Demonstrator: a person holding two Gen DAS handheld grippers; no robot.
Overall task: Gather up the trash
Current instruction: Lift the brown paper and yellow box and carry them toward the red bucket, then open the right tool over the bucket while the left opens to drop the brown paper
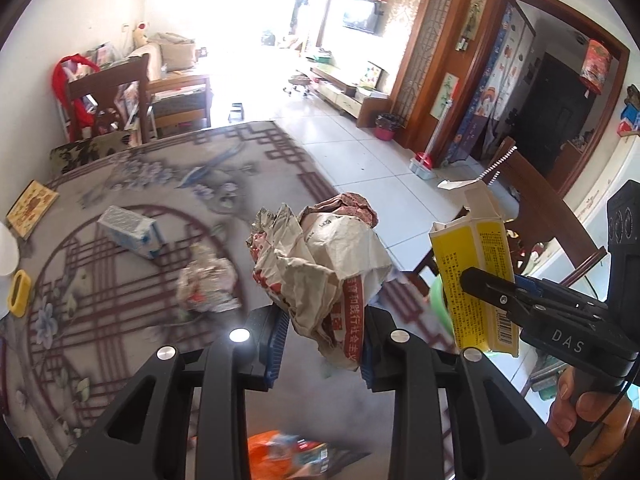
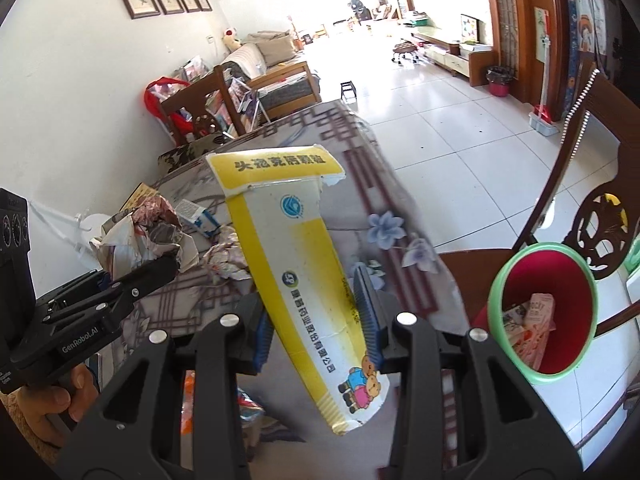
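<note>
The left gripper (image 1: 324, 344) held a crumpled paper (image 1: 320, 268) above the desk (image 1: 120, 280), its jaws closed on it. The right gripper (image 2: 320, 320) clamped a yellow box (image 2: 296, 264) near the bin (image 2: 544, 308) beside the desk.

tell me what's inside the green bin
The green bin holds a pink carton and some printed packaging against its red lining. Its near wall hides whatever lies at the bottom.

Crumpled newspaper (image 1: 320, 264) left of medicine box (image 2: 296, 276); both above desk (image 1: 120, 280). Waste bin (image 2: 544, 308) on floor, right of desk; milk carton (image 1: 130, 232) lies on desk.
</note>
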